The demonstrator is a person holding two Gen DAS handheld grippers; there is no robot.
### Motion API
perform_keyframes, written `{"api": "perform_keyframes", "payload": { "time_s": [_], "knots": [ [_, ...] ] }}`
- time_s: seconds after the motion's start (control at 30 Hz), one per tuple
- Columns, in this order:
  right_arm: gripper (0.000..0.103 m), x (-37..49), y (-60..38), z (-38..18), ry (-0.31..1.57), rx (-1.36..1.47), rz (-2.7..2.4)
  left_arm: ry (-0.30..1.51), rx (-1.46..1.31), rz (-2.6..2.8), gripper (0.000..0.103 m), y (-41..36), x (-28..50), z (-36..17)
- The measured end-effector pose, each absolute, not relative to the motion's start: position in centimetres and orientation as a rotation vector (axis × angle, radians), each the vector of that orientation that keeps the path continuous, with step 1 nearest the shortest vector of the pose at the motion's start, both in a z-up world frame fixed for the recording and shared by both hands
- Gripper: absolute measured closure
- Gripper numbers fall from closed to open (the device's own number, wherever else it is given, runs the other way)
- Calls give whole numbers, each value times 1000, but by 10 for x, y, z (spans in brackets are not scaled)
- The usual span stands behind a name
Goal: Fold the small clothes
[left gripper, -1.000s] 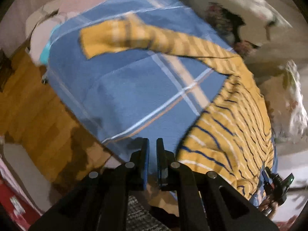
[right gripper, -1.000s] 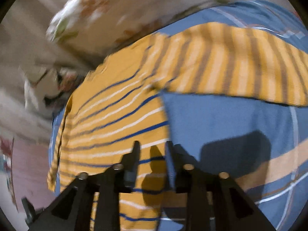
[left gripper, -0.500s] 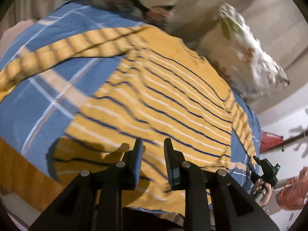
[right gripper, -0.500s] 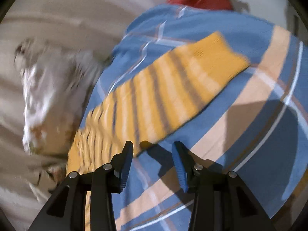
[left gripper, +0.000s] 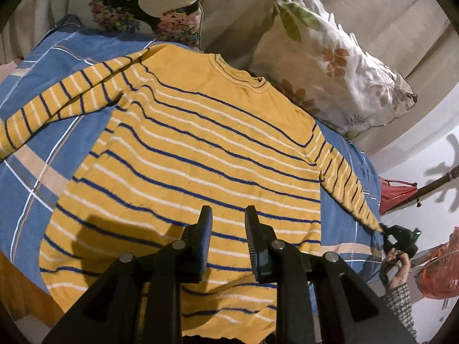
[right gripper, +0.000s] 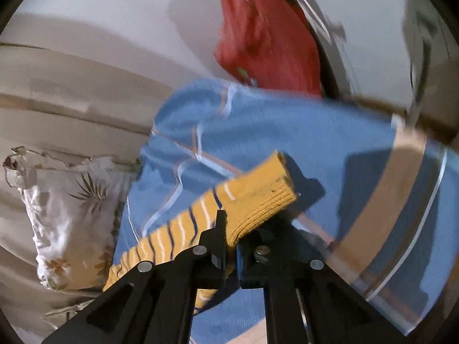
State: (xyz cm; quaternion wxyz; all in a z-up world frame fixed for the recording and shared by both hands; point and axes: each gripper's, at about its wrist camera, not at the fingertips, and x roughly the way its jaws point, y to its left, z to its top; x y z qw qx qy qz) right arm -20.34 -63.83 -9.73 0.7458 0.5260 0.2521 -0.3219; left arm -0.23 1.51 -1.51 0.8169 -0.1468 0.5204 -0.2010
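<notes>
The jaws of the left gripper (left gripper: 228, 215) stood spread with nothing between them, hovering over the lower body of the yellow striped sweater (left gripper: 186, 157). The jaws of the right gripper (right gripper: 229, 229) were pressed together on the sweater's sleeve cuff (right gripper: 258, 192), pinching the ribbed yellow end, which stuck out toward 1 o'clock past the fingertips.

In the left wrist view the sweater lay spread flat on the blue plaid blanket (left gripper: 43, 143), hem nearest the camera, neckline away at 12 o'clock. One sleeve ran out to 9 o'clock across the blanket. The other sleeve stretched down toward 4 o'clock, its end at the right gripper, seen small and dark at the blanket's edge with a hand (left gripper: 397, 269) under it.

Beyond the neckline, at 1 o'clock, a leaf-print pillow (left gripper: 338, 66) leaned against the beige backing; at 11 o'clock sat a floral cushion (left gripper: 149, 14).

In the right wrist view the striped sleeve trailed off toward 8 o'clock over the blanket. The leaf-print pillow showed at 9 o'clock, and a red bag (right gripper: 266, 40), blurred, hung at 12 o'clock.
</notes>
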Motion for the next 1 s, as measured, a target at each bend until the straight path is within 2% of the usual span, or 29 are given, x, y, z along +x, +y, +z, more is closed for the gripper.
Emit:
{"api": "perform_keyframes", "payload": {
  "time_s": [0.27, 0.4, 0.53, 0.63, 0.83, 1.0],
  "knots": [
    [98, -166, -650, -27, 544, 881, -743, 1100, -349, -379, 81, 27, 11, -20],
    [98, -112, -602, 4, 560, 766, -572, 1109, -362, -347, 80, 42, 20, -24],
    [98, -42, -509, 17, 619, 684, -315, 1104, -370, -347, 80, 61, 40, -27],
    [98, 12, -422, 11, 691, 636, -123, 1100, -396, -350, 80, 80, 63, -30],
    [98, 106, -256, -36, 863, 556, 147, 1085, -453, -366, 79, 119, 113, -36],
    [96, 146, -173, -82, 951, 504, 215, 1086, -464, -406, 77, 131, 152, -40]
  ]
}}
